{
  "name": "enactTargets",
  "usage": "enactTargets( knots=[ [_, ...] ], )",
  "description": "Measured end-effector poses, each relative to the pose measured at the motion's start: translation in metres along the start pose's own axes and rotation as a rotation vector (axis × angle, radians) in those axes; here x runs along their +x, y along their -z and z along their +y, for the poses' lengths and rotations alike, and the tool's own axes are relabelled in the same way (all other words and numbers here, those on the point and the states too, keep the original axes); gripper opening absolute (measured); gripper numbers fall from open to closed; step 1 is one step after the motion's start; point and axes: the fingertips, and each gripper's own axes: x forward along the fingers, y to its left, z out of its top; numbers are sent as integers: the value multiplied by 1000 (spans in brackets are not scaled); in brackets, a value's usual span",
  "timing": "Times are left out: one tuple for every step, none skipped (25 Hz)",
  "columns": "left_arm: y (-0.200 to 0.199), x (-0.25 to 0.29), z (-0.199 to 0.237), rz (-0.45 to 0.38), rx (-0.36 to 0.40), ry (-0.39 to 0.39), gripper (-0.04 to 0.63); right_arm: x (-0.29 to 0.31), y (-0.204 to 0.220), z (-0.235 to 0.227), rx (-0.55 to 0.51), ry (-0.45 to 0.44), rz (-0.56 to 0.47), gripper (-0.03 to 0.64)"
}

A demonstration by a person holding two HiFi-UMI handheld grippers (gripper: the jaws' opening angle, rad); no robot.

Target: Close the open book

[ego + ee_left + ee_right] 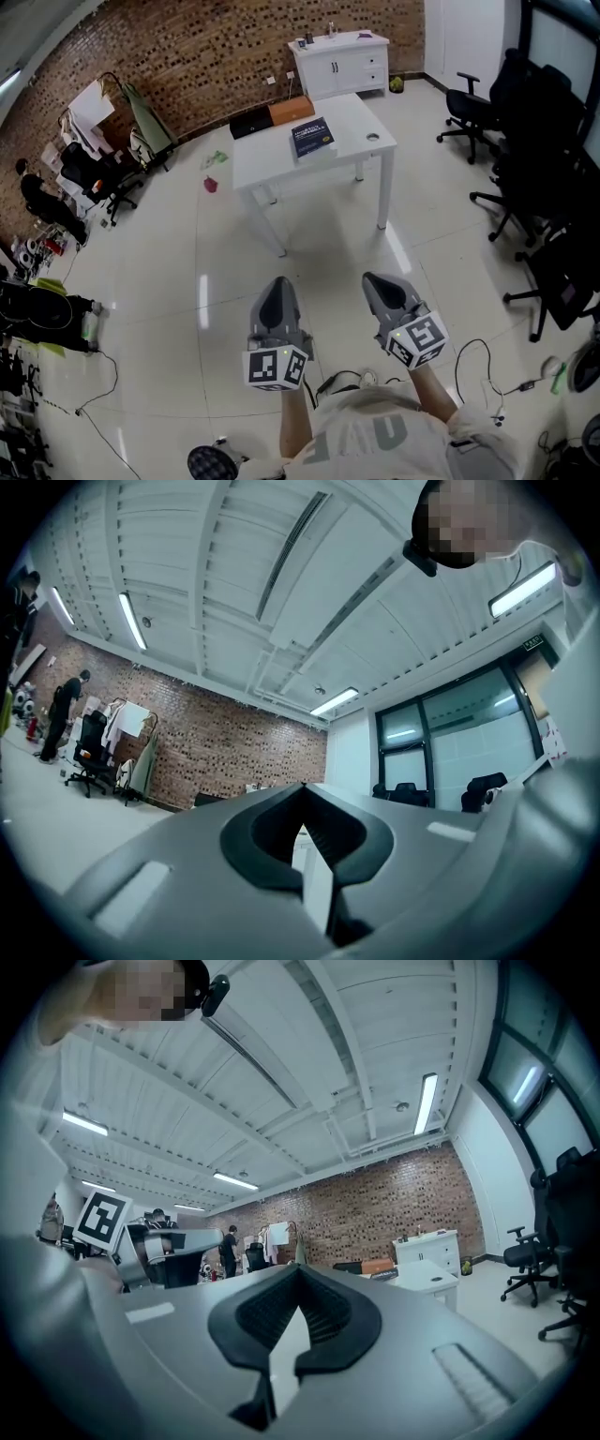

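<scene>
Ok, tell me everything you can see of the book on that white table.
The book is dark blue, with pale print on the face that points up. It lies flat on the white table, about the middle of the top, a little askew to the edges. From here it looks closed, cover up, but it is too small to be sure. Only the table touches it.

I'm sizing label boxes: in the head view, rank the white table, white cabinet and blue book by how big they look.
1. white table
2. white cabinet, though it stands farther off
3. blue book
</scene>
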Motion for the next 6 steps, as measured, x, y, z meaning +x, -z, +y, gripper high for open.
enactTargets(
  knots=[
    [0,-1,0,-1,1,-1,11,-1,0,1,-1,0,1,3],
    [0,-3,0,0,0,-1,11,-2,0,3,-1,-1,2,3],
    [0,-4,1,1,-1,-1,11,-3,1,4,0,-2,3,2],
    [0,-5,2,2,-1,-2,11,-3,2,5,3,-3,3,3],
    [0,-6,3,2,0,-3,11,-4,2,6,7,-4,4,2],
    [0,-7,4,2,2,-4,11,-4,2,7,12,-4,4,2]
  ],
)
